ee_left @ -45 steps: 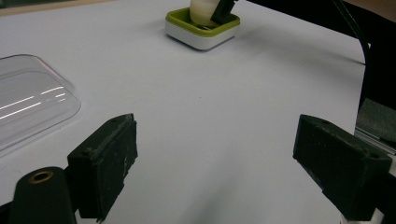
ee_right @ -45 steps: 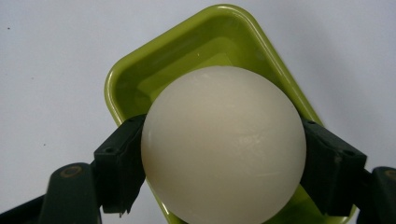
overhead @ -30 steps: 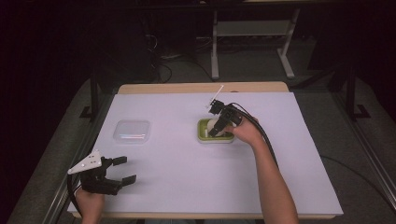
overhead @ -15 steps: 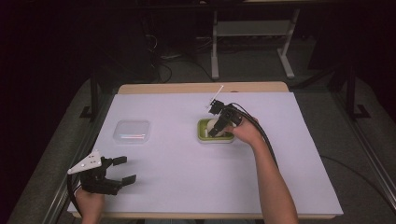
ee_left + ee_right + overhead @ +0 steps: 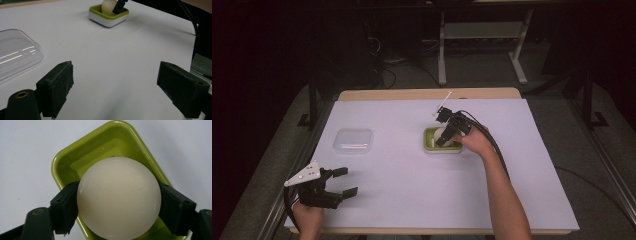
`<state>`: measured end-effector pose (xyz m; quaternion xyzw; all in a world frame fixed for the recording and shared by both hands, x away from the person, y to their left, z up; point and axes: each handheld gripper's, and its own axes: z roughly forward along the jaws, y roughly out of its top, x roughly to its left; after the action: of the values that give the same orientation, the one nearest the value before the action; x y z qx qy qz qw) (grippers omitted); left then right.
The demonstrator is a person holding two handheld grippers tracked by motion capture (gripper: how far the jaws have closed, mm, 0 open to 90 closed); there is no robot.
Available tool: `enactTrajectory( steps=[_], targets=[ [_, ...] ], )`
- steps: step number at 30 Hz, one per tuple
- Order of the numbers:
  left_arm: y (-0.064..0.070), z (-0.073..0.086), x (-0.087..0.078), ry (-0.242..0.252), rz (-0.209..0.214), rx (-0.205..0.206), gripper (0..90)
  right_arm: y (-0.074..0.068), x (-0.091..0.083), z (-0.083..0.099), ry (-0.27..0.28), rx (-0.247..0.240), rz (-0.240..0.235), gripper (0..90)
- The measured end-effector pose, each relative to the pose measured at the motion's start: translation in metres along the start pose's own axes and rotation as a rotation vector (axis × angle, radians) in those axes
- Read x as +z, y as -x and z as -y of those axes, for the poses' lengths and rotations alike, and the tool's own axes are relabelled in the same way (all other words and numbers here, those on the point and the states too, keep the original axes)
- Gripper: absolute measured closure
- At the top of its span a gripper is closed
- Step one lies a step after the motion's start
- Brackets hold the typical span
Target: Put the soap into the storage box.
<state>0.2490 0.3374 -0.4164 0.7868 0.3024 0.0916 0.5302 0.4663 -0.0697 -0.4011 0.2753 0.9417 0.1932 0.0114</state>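
Right gripper view showed the right gripper (image 5: 117,207) pinching a white ball (image 5: 118,197) over the green tray (image 5: 62,165); the left gripper (image 5: 343,181) rested spread, and the clear lid (image 5: 353,140) lay apart, seemingly unplaced.

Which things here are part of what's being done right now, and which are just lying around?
In use:
- white ball, clamped in the right gripper
- green tray under the ball

Lying about:
- clear plastic lid, flat on the table
- left gripper, jaws apart, holding nothing
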Motion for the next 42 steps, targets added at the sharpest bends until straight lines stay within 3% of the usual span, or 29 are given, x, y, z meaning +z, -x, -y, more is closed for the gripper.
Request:
enactTrajectory(
  steps=[19,26,31,42],
  targets=[
    [0.0,0.0,0.0,0.0,-0.002,0.001,13.1,0.001,0.0,0.002,0.005,0.001,0.013,23.1],
    [0.0,0.0,0.0,-0.002,-0.002,0.0,13.0,0.0,-0.015,0.002,0.08,-0.009,0.021,29.7],
    [0.001,0.0,0.0,-0.001,-0.001,-0.002,13.1,0.001,-0.016,0.006,0.056,0.003,0.011,27.4],
    [0.001,0.0,0.001,-0.001,0.0,-0.002,13.1,-0.004,-0.028,0.014,0.068,-0.002,0.003,24.6]
  ],
)
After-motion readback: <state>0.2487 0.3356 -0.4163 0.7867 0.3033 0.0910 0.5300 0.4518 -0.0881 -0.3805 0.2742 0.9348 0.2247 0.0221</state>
